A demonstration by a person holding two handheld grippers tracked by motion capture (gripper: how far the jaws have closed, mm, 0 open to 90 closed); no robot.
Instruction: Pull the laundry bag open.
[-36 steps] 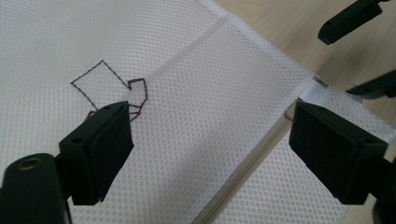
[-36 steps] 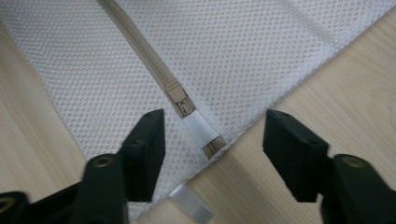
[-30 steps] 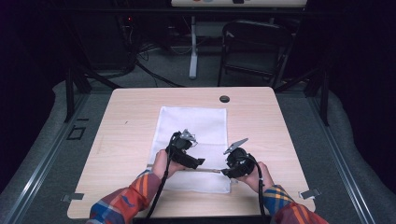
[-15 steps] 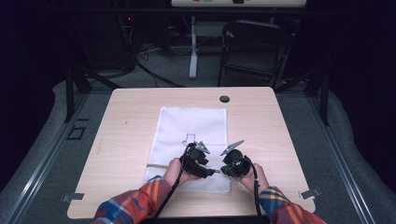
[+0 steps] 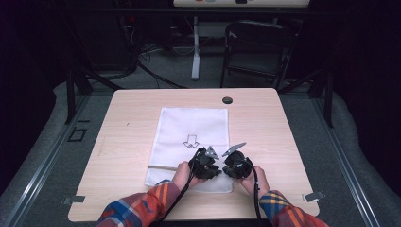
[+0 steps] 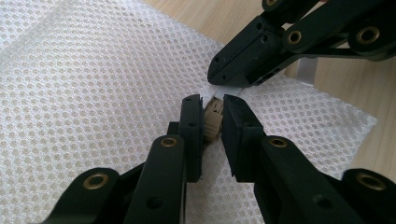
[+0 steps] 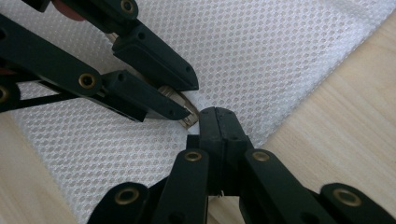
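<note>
Between the left gripper (image 6: 212, 119) jaws sits the tan zipper pull (image 6: 212, 122) of the white mesh bag (image 5: 189, 142), pinched tight. Just beyond it, the right gripper (image 7: 215, 122) is clamped on the bag's edge, likely bracing it on the desk (image 5: 127, 137) for zipping.

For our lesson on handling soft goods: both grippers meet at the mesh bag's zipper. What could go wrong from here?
1. The left gripper pinches the small beige zipper pull by its edges; it may slip free.
2. The right gripper grips thin fabric of the white mesh bag; pulling could snag the mesh or drag the bag along the table.
</note>
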